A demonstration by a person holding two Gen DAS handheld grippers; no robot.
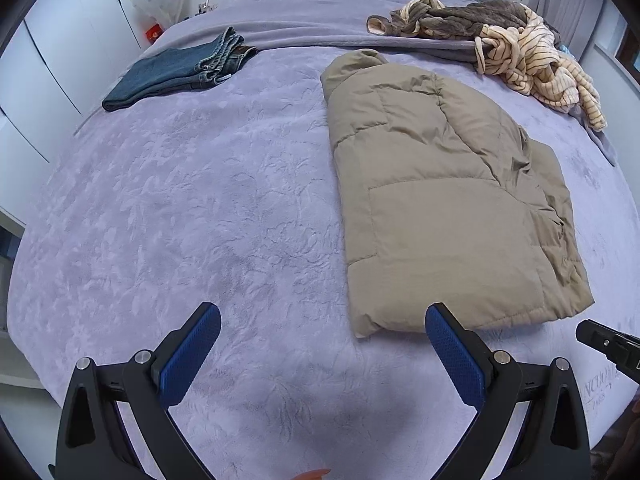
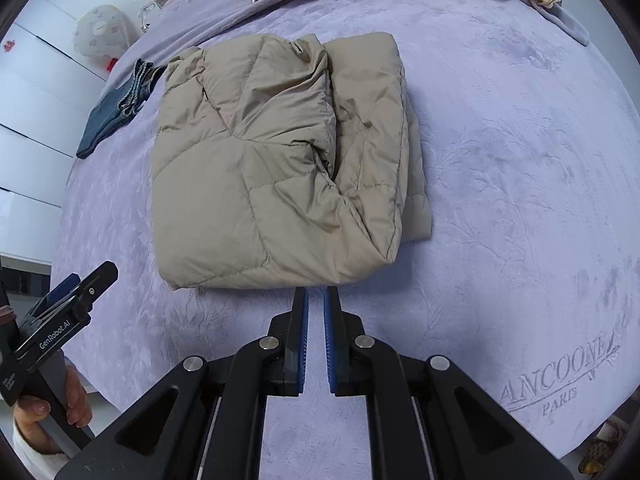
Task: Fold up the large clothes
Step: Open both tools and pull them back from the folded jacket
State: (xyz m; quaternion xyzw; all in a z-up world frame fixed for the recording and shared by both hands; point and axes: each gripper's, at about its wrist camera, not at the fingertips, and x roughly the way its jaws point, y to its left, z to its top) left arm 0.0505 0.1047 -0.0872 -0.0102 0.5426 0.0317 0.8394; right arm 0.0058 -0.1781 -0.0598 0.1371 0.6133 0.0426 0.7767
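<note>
One folded tan puffer jacket (image 2: 280, 160) is lying on the lilac bedspread (image 2: 520, 200), long axis running toward the headboard. One folded pair of jeans (image 1: 176, 72) is lying left. Left gripper (image 1: 322, 320) is spread, empty; right gripper (image 2: 316, 300) is nearly pressed together, pinching nothing.

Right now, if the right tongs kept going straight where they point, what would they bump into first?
Most likely the near edge of the folded beige puffer jacket. The right tongs, nearly shut and empty, aim steeply down just short of it, so they might touch the lilac fleece bedspread first; depth is hard to judge.
</note>
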